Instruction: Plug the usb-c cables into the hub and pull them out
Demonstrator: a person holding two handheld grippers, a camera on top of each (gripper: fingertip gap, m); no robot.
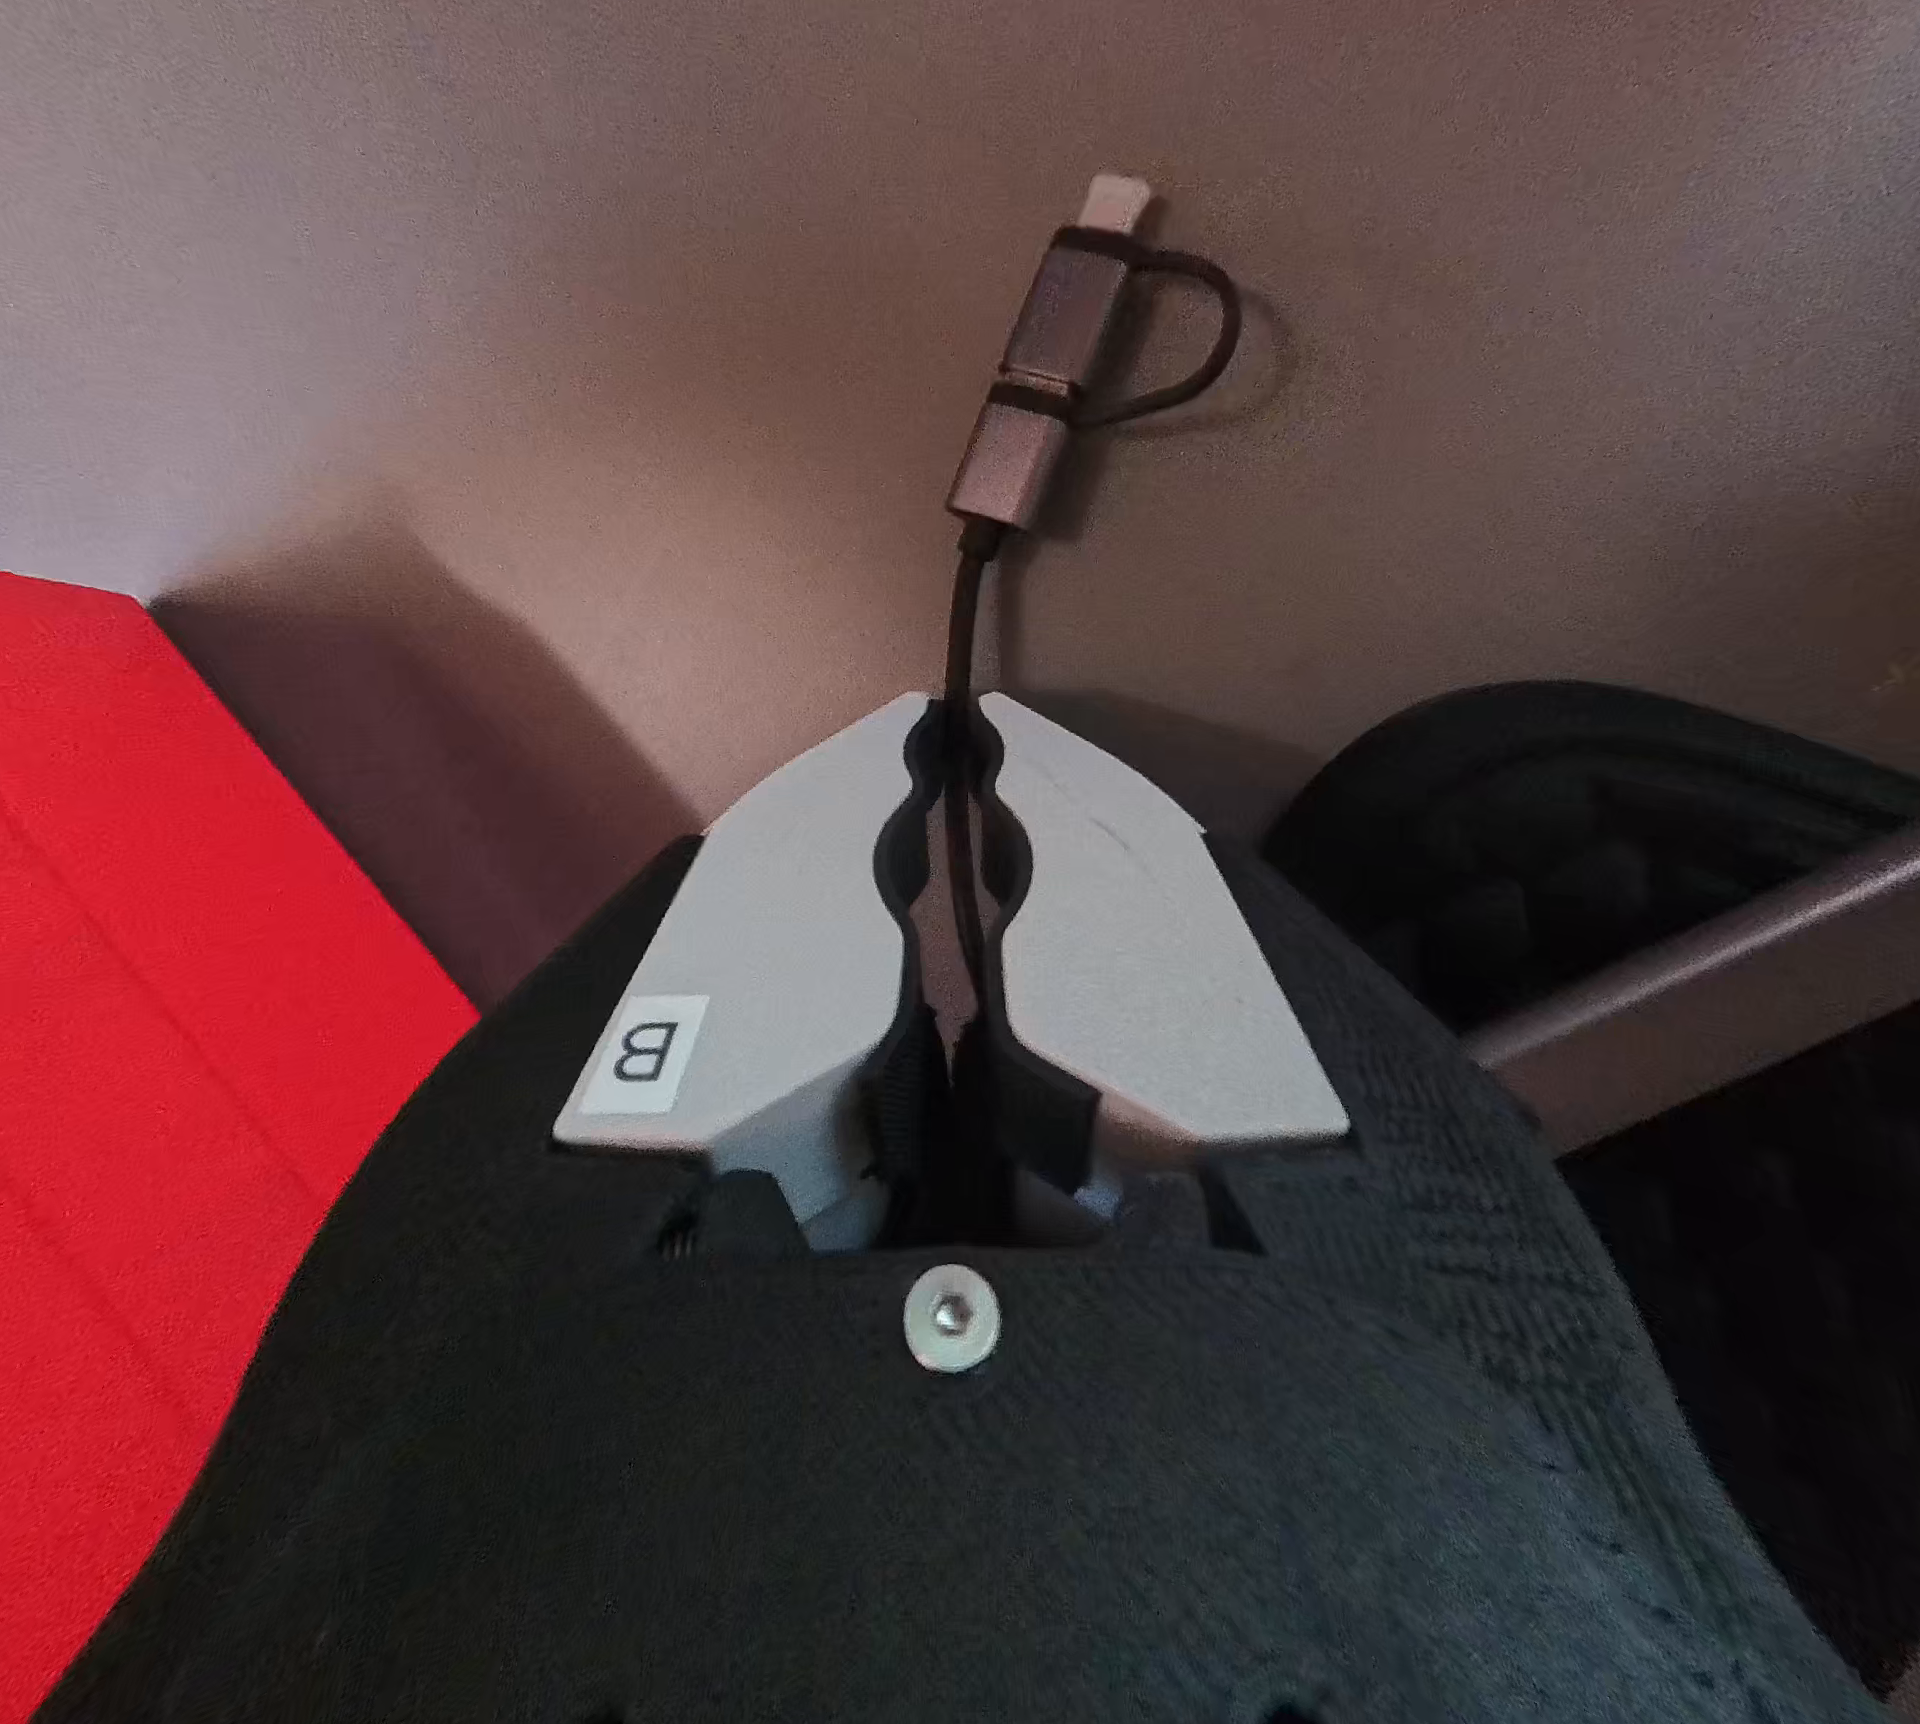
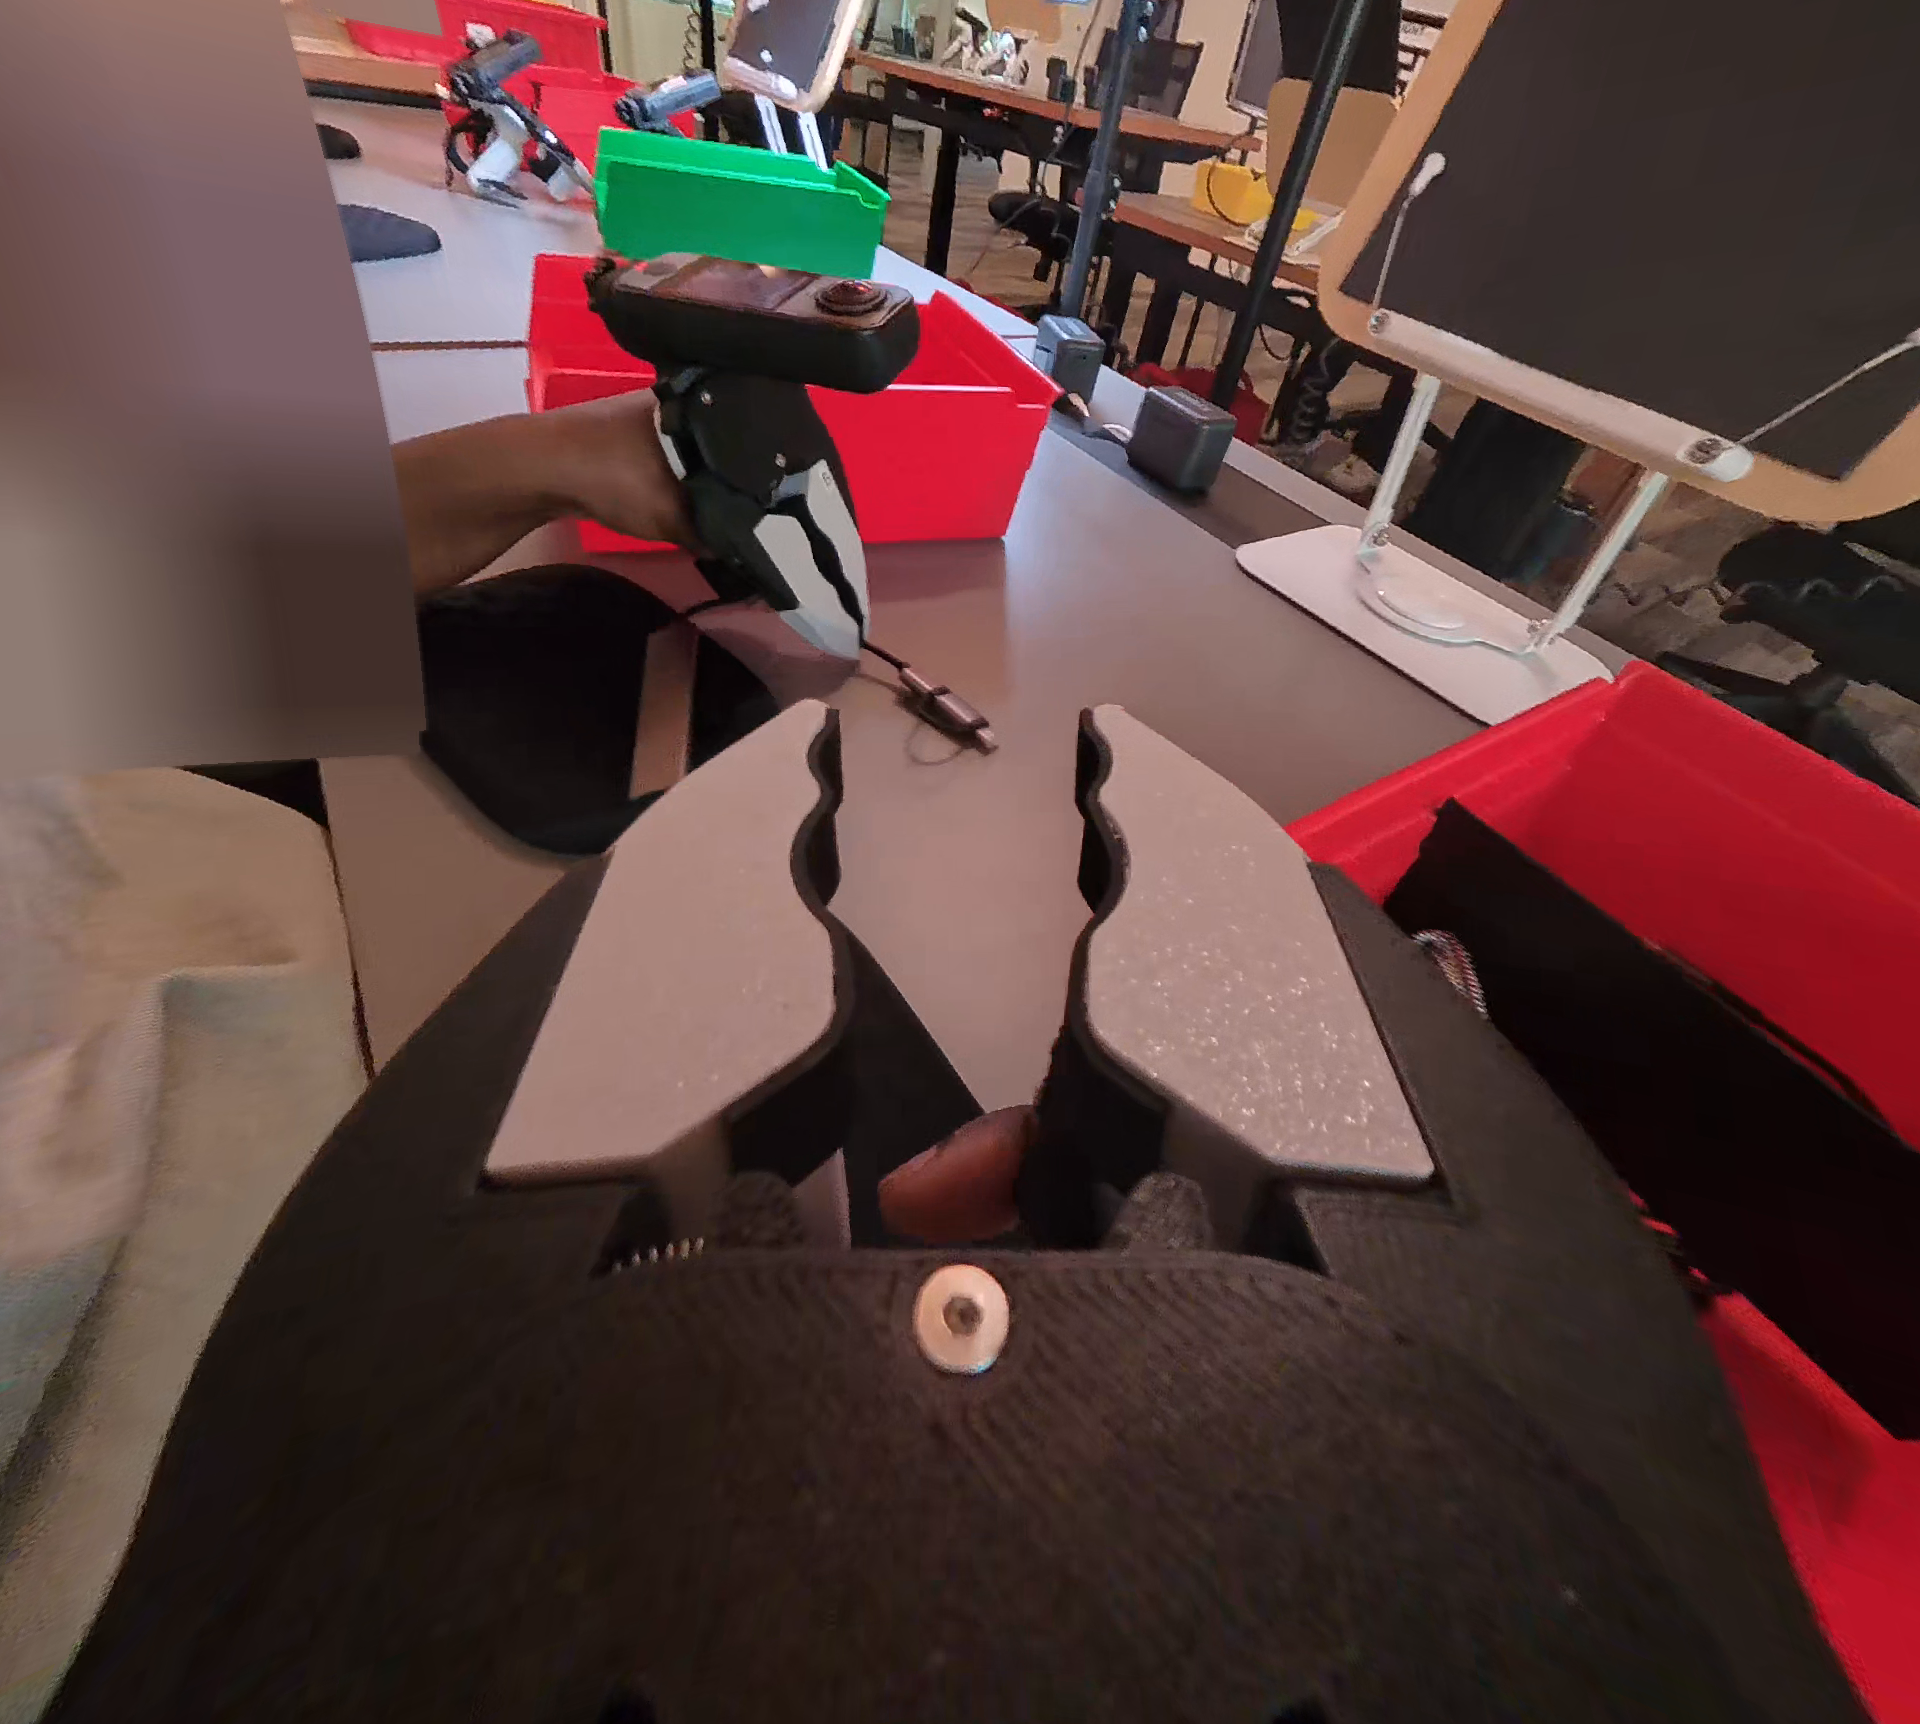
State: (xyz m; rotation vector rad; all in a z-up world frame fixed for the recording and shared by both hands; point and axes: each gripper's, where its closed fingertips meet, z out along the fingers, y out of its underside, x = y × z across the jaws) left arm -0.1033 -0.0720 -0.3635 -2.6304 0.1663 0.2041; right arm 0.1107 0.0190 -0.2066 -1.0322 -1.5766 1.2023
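Observation:
My left gripper (image 1: 962,700) is shut on a thin black cable (image 1: 968,614). The cable ends in a grey metal plug with an adapter (image 1: 1049,370) and a small tether loop, lying on the brown table ahead of the fingertips. In the right wrist view the left gripper (image 2: 847,640) points down at the table with the plug (image 2: 951,713) just past its tip. My right gripper (image 2: 956,724) is open and empty, a short way back from that plug. No hub shows in either view.
A red bin (image 1: 156,999) sits left of the left gripper and a black pad (image 1: 1610,864) to its right. In the right wrist view a red bin (image 2: 1662,822) with black contents is at right, another red bin (image 2: 935,448), a green bin (image 2: 738,209) and a tablet stand (image 2: 1423,614) farther off. The tips of one gripper are about 30 cm away from the tips of the other.

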